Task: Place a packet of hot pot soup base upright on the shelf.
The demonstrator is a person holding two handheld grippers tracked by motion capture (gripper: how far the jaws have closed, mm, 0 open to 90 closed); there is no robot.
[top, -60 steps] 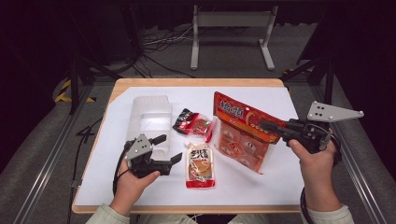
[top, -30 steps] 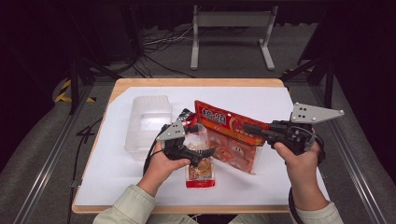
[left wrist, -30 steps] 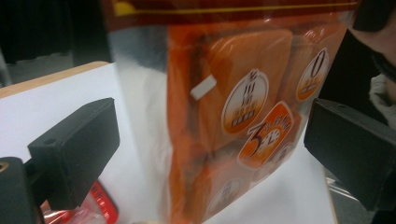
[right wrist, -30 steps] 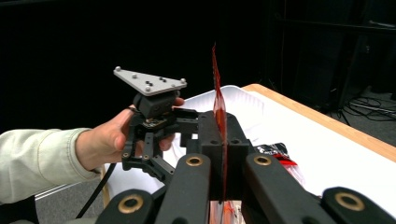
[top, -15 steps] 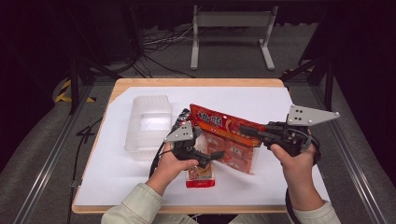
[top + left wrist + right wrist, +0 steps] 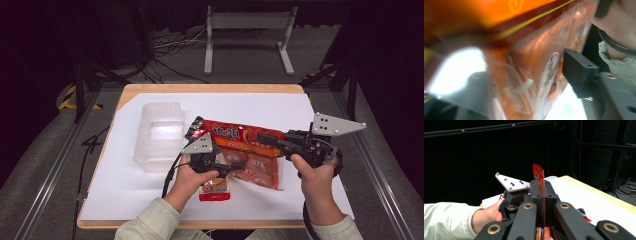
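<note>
1. The large orange-red plastic snack bag [image 6: 248,150] hung above the white-covered table [image 6: 300,115].
2. The right gripper [image 6: 270,139] stayed clamped on its top edge.
3. The left gripper [image 6: 239,165], half-open, had just been closing around its lower part; a squarer bite suited.

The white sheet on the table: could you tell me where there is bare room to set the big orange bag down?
The white sheet is bare along its far edge beyond the orange bag, at the near left corner below the clear tray, and at the right side. The middle is crowded: the left gripper, the right gripper clamping the bag, and small packets.
</note>
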